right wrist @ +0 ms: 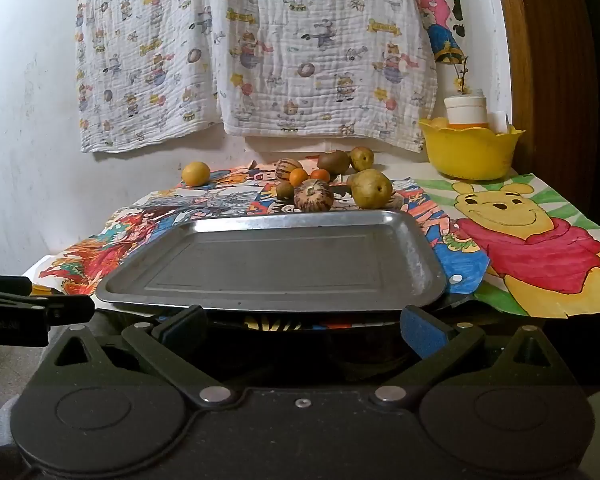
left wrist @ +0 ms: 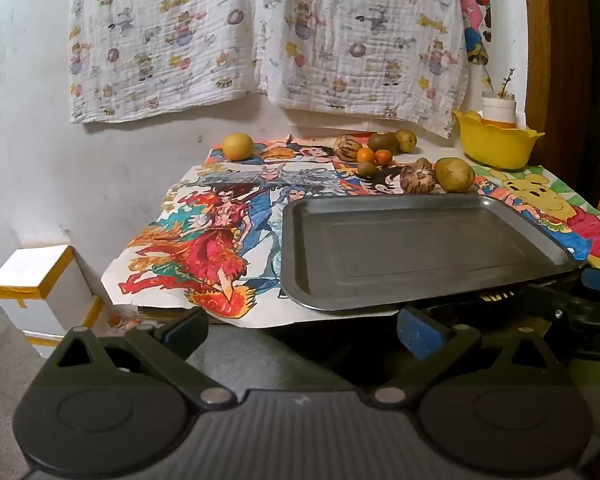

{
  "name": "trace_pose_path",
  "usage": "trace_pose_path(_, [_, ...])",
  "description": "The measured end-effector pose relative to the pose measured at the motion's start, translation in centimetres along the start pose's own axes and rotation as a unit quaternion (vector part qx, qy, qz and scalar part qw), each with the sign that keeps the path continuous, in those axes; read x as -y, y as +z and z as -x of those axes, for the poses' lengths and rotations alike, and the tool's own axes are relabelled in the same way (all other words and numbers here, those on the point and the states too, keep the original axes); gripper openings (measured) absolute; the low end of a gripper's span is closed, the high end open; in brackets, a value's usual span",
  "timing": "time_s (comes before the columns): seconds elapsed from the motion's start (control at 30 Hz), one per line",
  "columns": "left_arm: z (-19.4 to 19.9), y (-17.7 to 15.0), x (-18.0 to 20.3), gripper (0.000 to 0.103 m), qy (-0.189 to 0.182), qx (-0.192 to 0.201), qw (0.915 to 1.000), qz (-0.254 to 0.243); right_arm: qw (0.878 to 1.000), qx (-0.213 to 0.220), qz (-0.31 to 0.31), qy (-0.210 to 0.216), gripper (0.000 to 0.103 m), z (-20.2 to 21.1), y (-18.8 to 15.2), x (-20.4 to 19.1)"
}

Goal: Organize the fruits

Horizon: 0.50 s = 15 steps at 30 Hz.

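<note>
both grippers, left gripper (left wrist: 300, 330) and right gripper (right wrist: 300, 326), hover at the near tabletop (right wrist: 404, 170) edge with fingers spread wide, holding nothing. the metal tray (right wrist: 276, 264) lies bare in front. the fruits (right wrist: 372, 189) cluster beyond its far rim; one yellow fruit (left wrist: 238, 146) sits apart, far left.

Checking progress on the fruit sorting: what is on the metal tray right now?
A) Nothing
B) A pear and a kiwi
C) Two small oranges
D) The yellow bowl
A: the metal tray shows only bare metal, while the fruits, such as the pear, sit on the table behind it.
</note>
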<state>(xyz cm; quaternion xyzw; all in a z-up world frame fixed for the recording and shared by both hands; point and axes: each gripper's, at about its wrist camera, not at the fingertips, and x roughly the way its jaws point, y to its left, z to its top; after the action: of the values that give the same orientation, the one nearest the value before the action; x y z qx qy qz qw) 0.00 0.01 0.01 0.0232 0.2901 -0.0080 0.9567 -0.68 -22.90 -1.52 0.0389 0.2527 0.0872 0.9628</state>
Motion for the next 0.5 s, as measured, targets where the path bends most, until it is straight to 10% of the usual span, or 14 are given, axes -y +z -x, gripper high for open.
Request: trace_pose_path(0.5, [0.06,0.0,0.02,0.103,-0.001,-0.005,1.0,0.004,1.0,-0.006,-0.002,0.002,0.103,-0.01,-0.03,0.04])
